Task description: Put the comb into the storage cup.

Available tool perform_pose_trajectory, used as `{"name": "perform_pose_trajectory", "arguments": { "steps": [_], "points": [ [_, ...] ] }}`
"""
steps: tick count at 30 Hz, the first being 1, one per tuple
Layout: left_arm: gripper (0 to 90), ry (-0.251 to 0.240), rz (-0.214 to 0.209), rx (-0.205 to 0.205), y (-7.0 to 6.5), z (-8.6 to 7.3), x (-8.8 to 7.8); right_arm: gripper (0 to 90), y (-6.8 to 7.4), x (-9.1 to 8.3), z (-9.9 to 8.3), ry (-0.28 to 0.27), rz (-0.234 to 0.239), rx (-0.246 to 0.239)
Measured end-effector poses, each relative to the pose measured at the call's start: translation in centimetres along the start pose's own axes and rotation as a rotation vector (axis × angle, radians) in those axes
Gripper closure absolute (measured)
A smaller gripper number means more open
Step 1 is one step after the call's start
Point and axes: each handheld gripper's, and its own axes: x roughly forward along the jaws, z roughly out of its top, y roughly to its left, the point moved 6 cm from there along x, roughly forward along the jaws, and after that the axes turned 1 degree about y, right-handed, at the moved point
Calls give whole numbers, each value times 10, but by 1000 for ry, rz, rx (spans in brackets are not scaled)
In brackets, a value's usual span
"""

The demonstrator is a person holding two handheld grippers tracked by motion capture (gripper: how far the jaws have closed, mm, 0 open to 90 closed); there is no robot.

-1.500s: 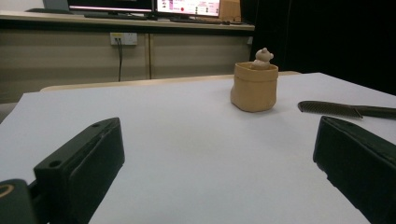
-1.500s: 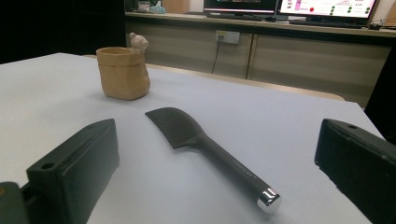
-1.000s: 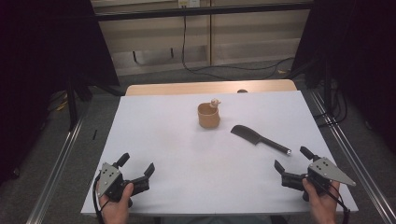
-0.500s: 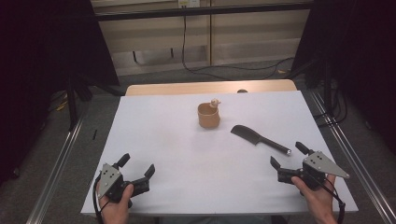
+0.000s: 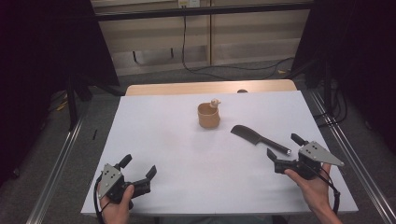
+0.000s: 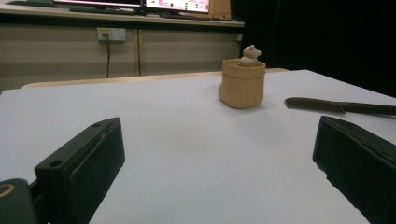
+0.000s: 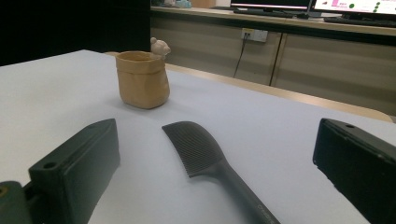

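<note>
A tan pouch-shaped cup (image 5: pixel 208 115) with a small bear figure on its rim stands upright at the table's middle back. A black comb (image 5: pixel 258 138) lies flat to its right, handle pointing to the near right. My right gripper (image 5: pixel 283 146) is open, its jaws wide apart just short of the comb's handle end. In the right gripper view the comb (image 7: pixel 201 149) runs between the jaws and the cup (image 7: pixel 141 80) stands beyond. My left gripper (image 5: pixel 138 166) rests open at the near left corner, holding nothing. Its view shows the cup (image 6: pixel 242 84) and the comb (image 6: pixel 341 106) far ahead.
The white table top (image 5: pixel 159 135) drops off close behind both hands. A wooden strip (image 5: pixel 210 87) borders its far edge. Metal rails (image 5: pixel 58 158) run along both sides, and a cable (image 5: pixel 187 42) hangs against the back wall.
My right gripper has moved forward and a little left, closer to the comb's handle. The left gripper, cup and comb have stayed put.
</note>
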Motion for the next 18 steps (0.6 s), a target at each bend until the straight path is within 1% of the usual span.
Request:
{"name": "perform_pose_trajectory", "arguments": {
  "steps": [3,5,7,9,10,11,12,13,14,16,18],
  "points": [
    [23,-4,10,-5,2,0,2,2,-1,3,1,4,-3,-4],
    [23,2,15,1,4,0,3,2,-3,5,2,0,-4,-4],
    [23,-2,14,2,4,0,4,3,-6,12,6,-2,-11,-2],
    [22,1,13,8,4,0,4,3,-7,14,7,-1,-12,-3],
    [23,1,17,0,5,-1,5,3,-9,20,9,2,-15,-4],
    [23,1,17,0,5,-1,5,3,-9,20,9,2,-15,-4],
    [22,7,24,5,7,-1,6,3,-11,27,10,17,-12,-5],
    [22,7,24,5,7,-1,6,3,-11,27,10,17,-12,-5],
    [23,7,30,-2,9,-2,7,8,-13,33,10,48,-32,-13],
    [23,10,30,3,9,-2,7,16,-14,37,11,56,-42,-17],
    [23,8,28,3,8,-2,7,16,-15,39,13,44,-44,-7]
  ]
}}
